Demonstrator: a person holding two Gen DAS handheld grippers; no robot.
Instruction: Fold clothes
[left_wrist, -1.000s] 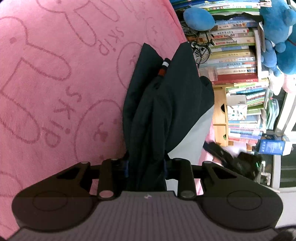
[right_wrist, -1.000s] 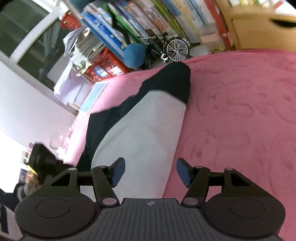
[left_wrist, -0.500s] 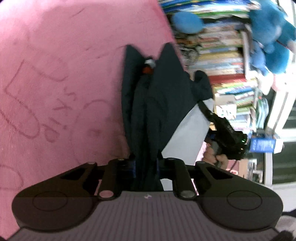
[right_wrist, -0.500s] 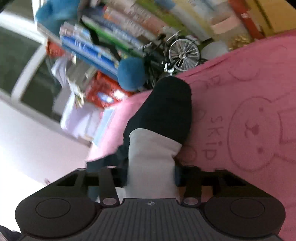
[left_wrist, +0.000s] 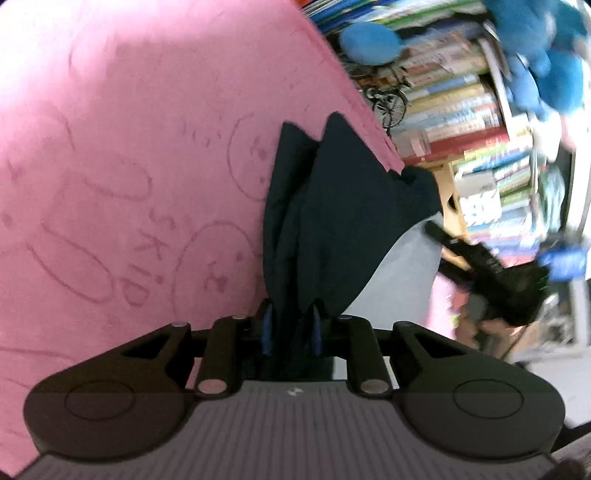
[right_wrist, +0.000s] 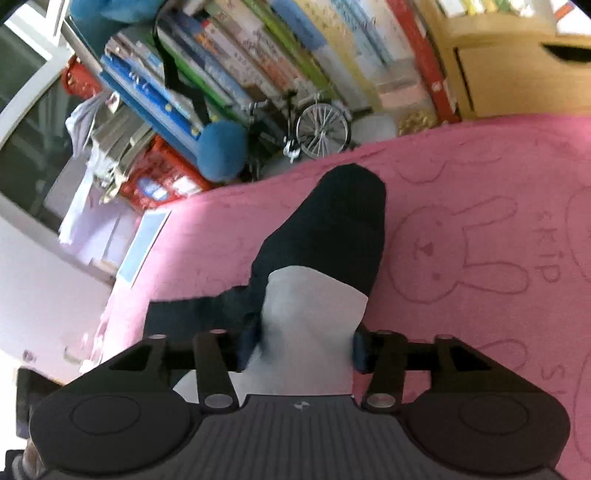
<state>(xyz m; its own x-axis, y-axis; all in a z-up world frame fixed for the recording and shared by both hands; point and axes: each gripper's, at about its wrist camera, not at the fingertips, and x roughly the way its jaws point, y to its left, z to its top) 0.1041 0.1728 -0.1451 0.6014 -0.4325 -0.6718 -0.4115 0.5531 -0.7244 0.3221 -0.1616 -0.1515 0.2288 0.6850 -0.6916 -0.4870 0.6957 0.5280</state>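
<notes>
Across the middle of both views, a dark navy and pale grey garment (left_wrist: 332, 229) lies partly gathered on a pink blanket (left_wrist: 129, 166) printed with rabbit outlines and the word "SKIP".

In the left wrist view, the pink blanket fills the left half. At centre, navy cloth rises in bunched vertical folds from the lower middle of the frame, with a grey panel to its right. How far the folding has got is hard to judge: the garment is bunched and uneven, not a flat neat stack, so folding looks unfinished. The left claw (left_wrist: 290, 328), at lower centre, is narrowed tightly onto a thick bunch of navy cloth. At right, the right claw (left_wrist: 439, 251) reaches the grey panel's edge, with bookshelves (left_wrist: 461, 107) and a blue plush toy (left_wrist: 546, 55) behind.

In the right wrist view, bookshelves and a model bicycle (right_wrist: 317, 129) sit upper left. The garment runs from centre to lower centre. The right claw, at lower centre, is moderately open, its fingers pressing either side of the grey cloth.
</notes>
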